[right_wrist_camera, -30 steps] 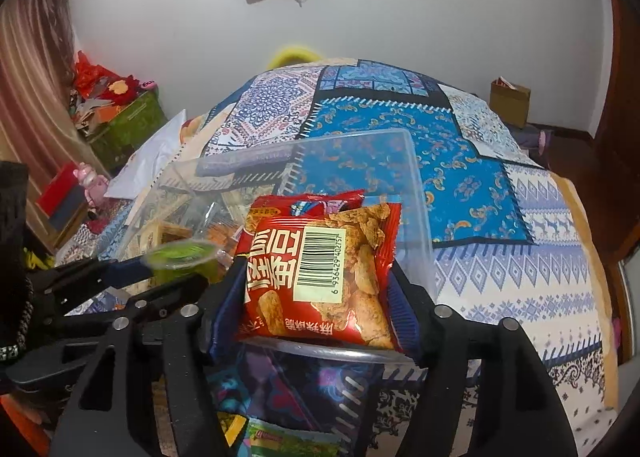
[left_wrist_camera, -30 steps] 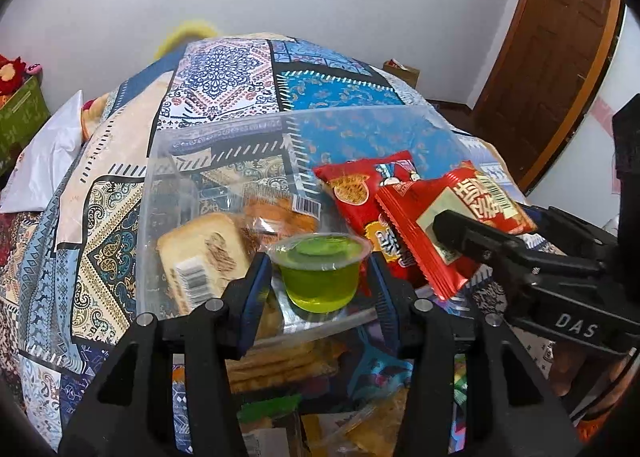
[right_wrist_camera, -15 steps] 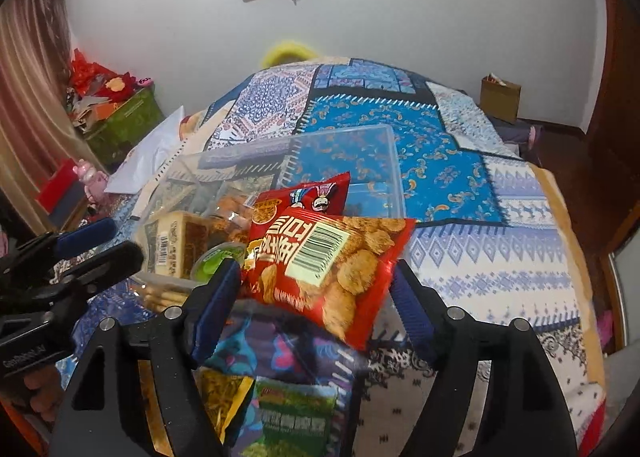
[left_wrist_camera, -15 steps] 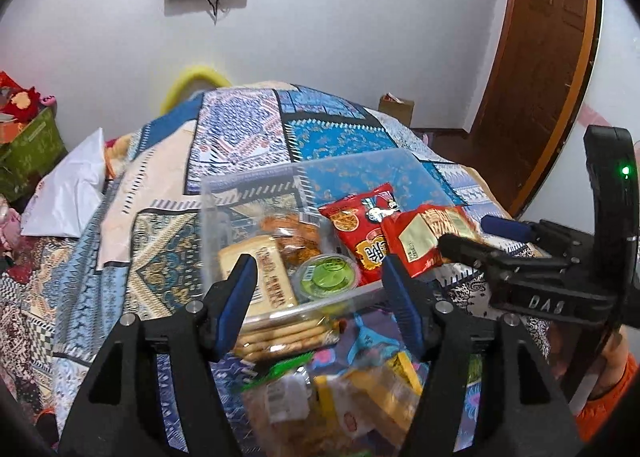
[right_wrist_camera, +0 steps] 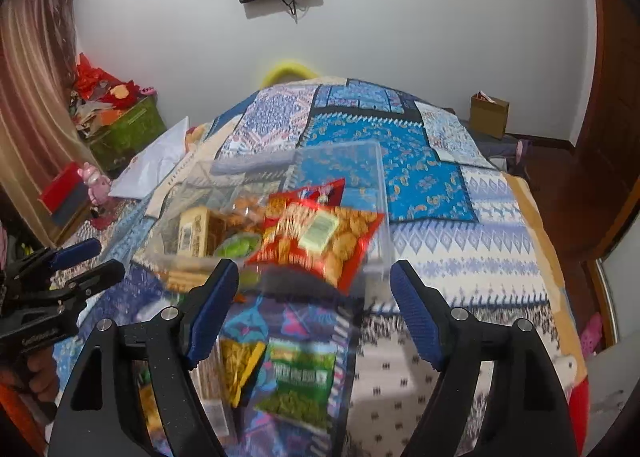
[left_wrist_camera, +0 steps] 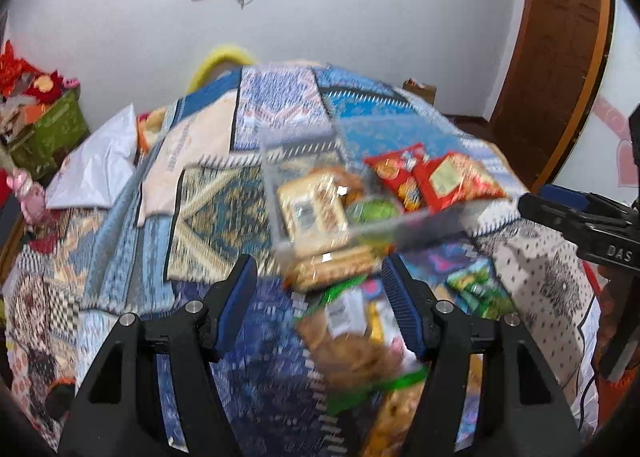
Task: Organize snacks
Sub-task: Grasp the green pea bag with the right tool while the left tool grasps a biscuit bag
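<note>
Here both grippers stand released with nothing between their pads. The left gripper point(left_wrist_camera: 318, 305) hangs above the loose snack packets point(left_wrist_camera: 360, 337) piled near the bed's near edge, its blue pads either side of that heap but not pressing it. The right gripper point(right_wrist_camera: 314, 311) has just been widening its jaws; the red cracker bag point(right_wrist_camera: 324, 235) lies just beyond its fingertips, apart from both pads, draped over the near rim of the clear plastic bin point(right_wrist_camera: 380, 177). A green packet point(right_wrist_camera: 300, 381) and a yellow one point(right_wrist_camera: 236, 365) lie on the bedspread below the right gripper, blurred.

Further in, the bin sits on the patterned bedspread point(left_wrist_camera: 208, 213) toward the bed's right side. In it, from the left wrist view, lie a beige packet point(left_wrist_camera: 310, 209) at the left, a green jelly cup point(left_wrist_camera: 374, 211) in the middle and 2 red bags point(left_wrist_camera: 436, 177) at the right; the far part of the bin shows bare bedspread through its floor. A biscuit pack point(left_wrist_camera: 336, 267) lies just in front of the bin's near wall.

Left of the bin the bedspread is open up to a white pillow point(left_wrist_camera: 100, 169) at the bed's left edge. Beyond the bin the blue quilt point(right_wrist_camera: 400, 161) runs free to the bed's far edge, under a white wall point(right_wrist_camera: 400, 37).
</note>
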Demonstrator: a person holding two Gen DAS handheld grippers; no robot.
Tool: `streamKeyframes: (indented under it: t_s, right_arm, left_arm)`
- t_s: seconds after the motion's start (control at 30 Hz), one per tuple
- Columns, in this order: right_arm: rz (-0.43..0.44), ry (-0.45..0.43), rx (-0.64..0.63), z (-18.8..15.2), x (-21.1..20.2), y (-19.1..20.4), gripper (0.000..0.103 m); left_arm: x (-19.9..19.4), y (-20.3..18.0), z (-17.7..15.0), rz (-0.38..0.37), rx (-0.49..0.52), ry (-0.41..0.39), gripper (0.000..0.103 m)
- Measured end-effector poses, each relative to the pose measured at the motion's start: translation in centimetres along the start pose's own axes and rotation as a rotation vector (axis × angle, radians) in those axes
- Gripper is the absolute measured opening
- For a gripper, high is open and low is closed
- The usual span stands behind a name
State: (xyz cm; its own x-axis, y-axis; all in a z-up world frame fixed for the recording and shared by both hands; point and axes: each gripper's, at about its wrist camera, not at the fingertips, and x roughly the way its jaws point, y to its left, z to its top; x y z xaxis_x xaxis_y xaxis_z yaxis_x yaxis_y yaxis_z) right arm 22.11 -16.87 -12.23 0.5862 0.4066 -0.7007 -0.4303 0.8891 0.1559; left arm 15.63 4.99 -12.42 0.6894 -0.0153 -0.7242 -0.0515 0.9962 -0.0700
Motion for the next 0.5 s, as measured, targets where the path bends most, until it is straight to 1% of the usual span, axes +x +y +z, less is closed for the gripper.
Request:
streamKeyframes:
  t_s: [0.27, 0.43, 0.5]
  right_arm:
    - [-0.002, 0.110, -0.007, -3.8, 1.8, 0.4, 0.077]
    - [-0.013, 0.185, -0.025, -5.8, 4.0, 0.8, 0.076]
    - [-0.008, 0.194, -0.022, -6.3, 4.3, 0.7, 0.076]
  left_arm:
    - [2.2, 0.2, -3.2, -0.018, -0.034, 0.099, 0.064]
    - [3.4, -0.3, -4.1, -0.043, -0.053, 0.123, 0.064]
    - [3.9, -0.4, -4.1, -0.046, -0.057, 0.132, 0.064]
